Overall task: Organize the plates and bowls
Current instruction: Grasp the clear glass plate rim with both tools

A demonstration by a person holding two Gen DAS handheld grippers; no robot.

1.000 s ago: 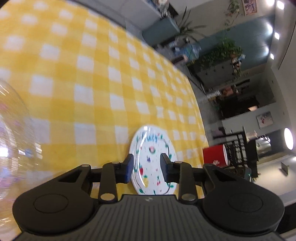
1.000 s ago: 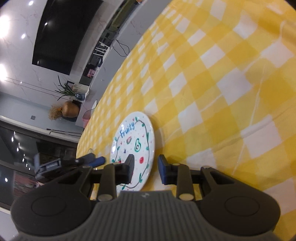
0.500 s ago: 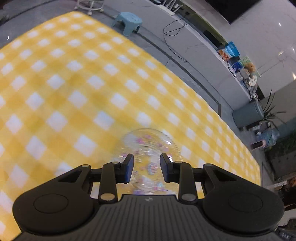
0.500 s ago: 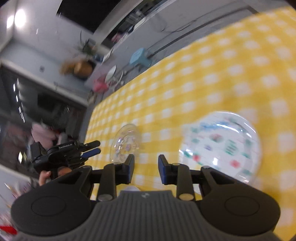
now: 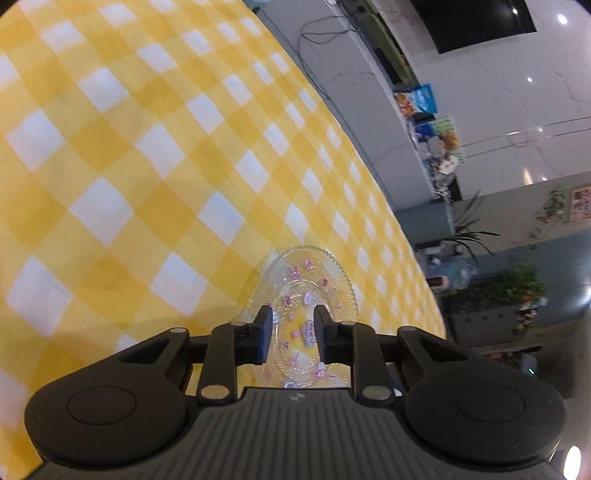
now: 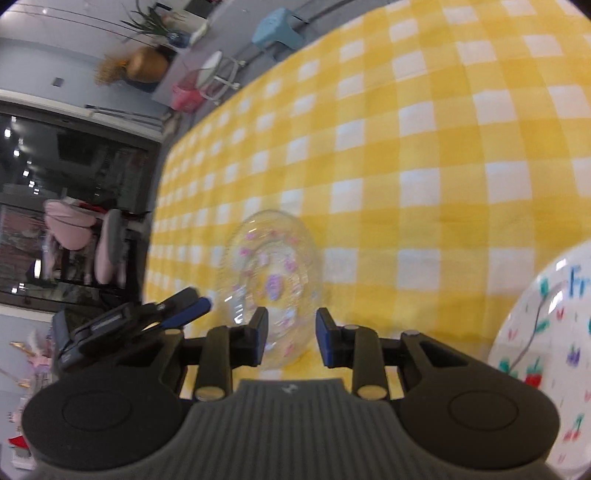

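Yellow-and-white checked cloth (image 5: 155,177) is covering the worktop in both wrist views. On it a clear glass dish (image 5: 310,314) with a ribbed rim and small pink flower marks is lying flat, and the left hand-held gripper (image 5: 292,335) is pointing down at it, its jaws closing with the near part of the dish showing in the gap between them; the pads are not yet pressing on the glass as far as the view is showing. In the right wrist view the same glass dish (image 6: 271,284) is sitting just beyond the right hand-held gripper (image 6: 291,338), whose jaws are standing a little apart with nothing clamped between them, only the blurred near edge of the dish appearing in the gap. At the right edge of that view a white plate (image 6: 546,332) painted with cherries, green vine and blue lettering is lying on the cloth, well apart from the glass dish. To the left of the right hand-held gripper the blue-tipped fingers (image 6: 192,308) of the other hand-held gripper are reaching toward the glass dish from the worktop's edge. Beyond the worktop a light blue stool (image 6: 277,26) is standing on the floor
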